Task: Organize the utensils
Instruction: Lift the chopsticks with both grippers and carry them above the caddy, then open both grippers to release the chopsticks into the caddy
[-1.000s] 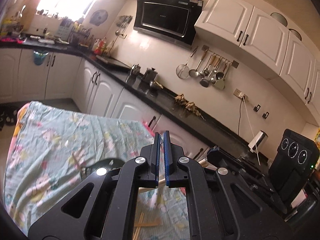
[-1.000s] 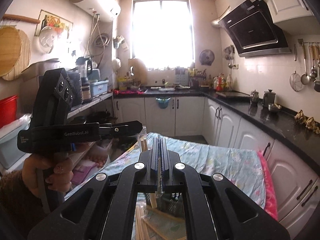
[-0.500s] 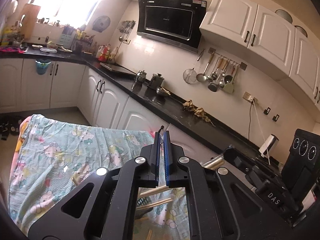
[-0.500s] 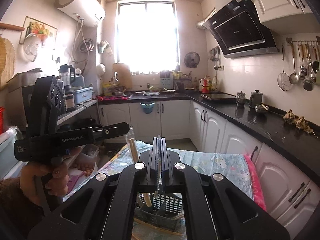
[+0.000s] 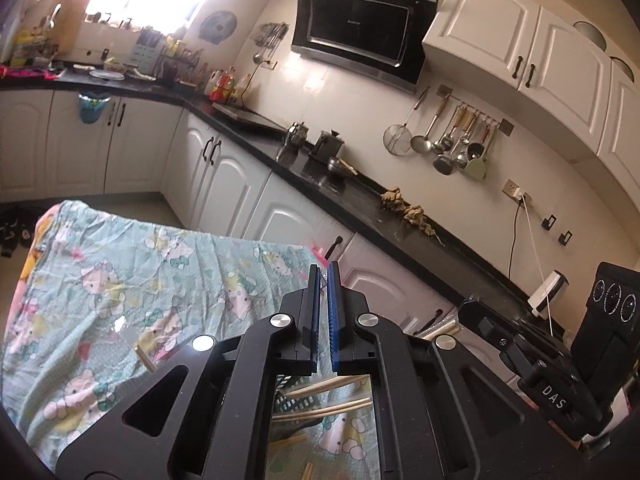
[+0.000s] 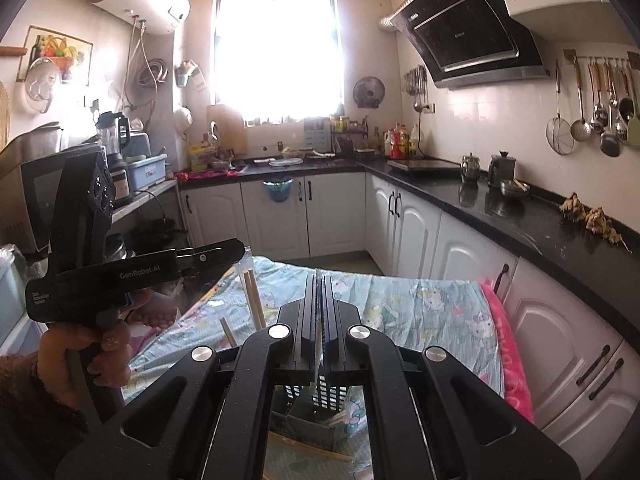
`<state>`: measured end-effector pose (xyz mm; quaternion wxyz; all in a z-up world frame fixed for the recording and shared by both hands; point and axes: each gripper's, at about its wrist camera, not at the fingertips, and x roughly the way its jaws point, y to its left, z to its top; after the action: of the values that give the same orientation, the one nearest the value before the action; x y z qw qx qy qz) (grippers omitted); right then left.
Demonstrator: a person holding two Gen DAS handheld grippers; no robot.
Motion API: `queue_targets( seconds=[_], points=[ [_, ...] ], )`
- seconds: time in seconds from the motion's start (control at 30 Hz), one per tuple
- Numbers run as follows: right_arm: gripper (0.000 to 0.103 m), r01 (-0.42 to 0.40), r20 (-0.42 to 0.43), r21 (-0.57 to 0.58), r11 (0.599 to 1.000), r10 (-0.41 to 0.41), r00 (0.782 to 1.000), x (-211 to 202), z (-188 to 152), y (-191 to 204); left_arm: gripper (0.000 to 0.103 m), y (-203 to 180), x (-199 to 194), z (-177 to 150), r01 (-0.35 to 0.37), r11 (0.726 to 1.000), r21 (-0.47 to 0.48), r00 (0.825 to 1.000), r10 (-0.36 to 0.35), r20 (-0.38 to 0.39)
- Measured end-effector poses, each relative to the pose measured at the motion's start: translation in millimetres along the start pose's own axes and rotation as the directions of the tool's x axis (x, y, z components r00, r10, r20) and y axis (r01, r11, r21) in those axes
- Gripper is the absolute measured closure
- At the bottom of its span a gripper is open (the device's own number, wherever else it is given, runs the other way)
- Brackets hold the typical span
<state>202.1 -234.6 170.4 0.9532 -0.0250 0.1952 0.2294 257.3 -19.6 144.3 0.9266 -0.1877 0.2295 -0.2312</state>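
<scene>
While both grippers hover over the cloth-covered tabletop (image 5: 120, 280), their jaws stand closed.
Left gripper (image 5: 324, 280) clenched, nothing seen between; right gripper (image 6: 319, 292) pinches a thin pale stick (image 6: 317, 344); wooden chopsticks (image 5: 332, 404) lie across the black basket (image 6: 328, 394) at the near edge.

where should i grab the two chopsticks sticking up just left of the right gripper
Take the chopsticks on the bare upper shaft, a little below the tips, coming in from the side with the jaws level across both. They stand steeply, side by side, so a side pinch probably catches the pair; their lower ends are hidden. The right gripper is shut and would need opening first.
</scene>
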Motion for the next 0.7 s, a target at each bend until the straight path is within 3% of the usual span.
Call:
queue_targets(
  seconds=[0.5,0.57,0.63,0.7],
  points=[
    [0.099,-0.01,-0.094,0.041,0.999,0.014,0.995,40,-27,-3,0.101,18,18,-30,-0.042,0.999,-0.003,0.998,0.042,-0.057],
    [0.089,-0.008,-0.098,0.047,0.999,0.012,0.995,42,-30,-3,0.101,18,17,-34,-0.06,0.998,0.014,0.996,0.06,-0.06],
    [0.07,-0.013,-0.1,0.062,0.998,0.019,0.995,43,-34,-4,0.092,18,15,-37,-0.075,0.997,0.025,0.995,0.077,-0.06],
    [0.067,-0.013,-0.094,0.077,0.997,0.02,0.995,42,-37,-3,0.075,20,10,-41,-0.09,0.996,0.026,0.994,0.091,-0.058]
  ],
)
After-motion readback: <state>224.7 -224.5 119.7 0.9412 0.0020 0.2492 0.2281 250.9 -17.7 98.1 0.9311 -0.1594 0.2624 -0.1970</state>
